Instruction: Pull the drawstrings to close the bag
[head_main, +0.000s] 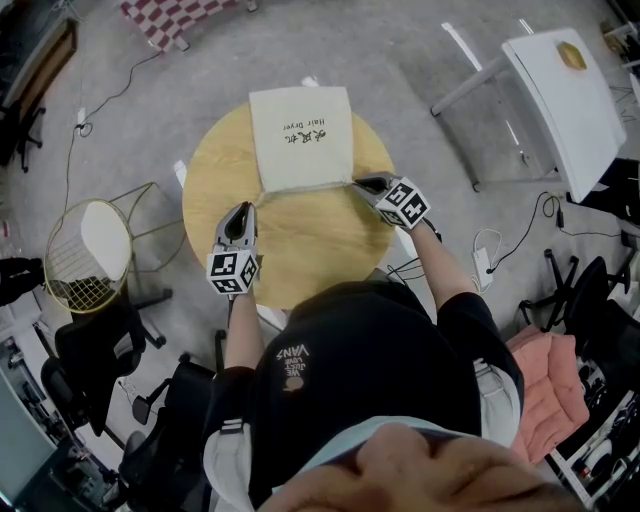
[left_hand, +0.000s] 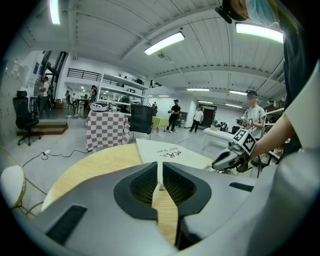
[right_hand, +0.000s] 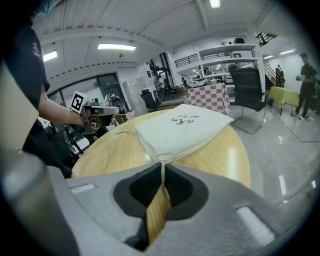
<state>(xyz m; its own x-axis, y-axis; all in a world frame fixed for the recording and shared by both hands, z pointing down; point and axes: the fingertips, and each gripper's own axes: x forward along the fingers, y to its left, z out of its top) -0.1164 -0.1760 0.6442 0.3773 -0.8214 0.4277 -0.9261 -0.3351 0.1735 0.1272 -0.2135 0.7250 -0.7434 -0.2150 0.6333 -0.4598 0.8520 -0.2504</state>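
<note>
Two grippers clamped on the cords of a flat drawstring bag whose mouth is not yet gathered.

Head view: the cream bag (head_main: 300, 135) lies flat on the round wooden table (head_main: 310, 250), with the left gripper (head_main: 244, 210) just off its near-left corner and the right gripper (head_main: 362, 184) at its near-right corner. Left gripper view: jaws pressed together on the left drawstring (left_hand: 160, 176), apparently near its knotted end. Right gripper view: jaws clenched on the right drawstring (right_hand: 162, 172) where it leaves the bag. Risks: a sharp pull may slip the left cord free, and uneven pulling would likely drag the bag rather than cinch it.
</note>
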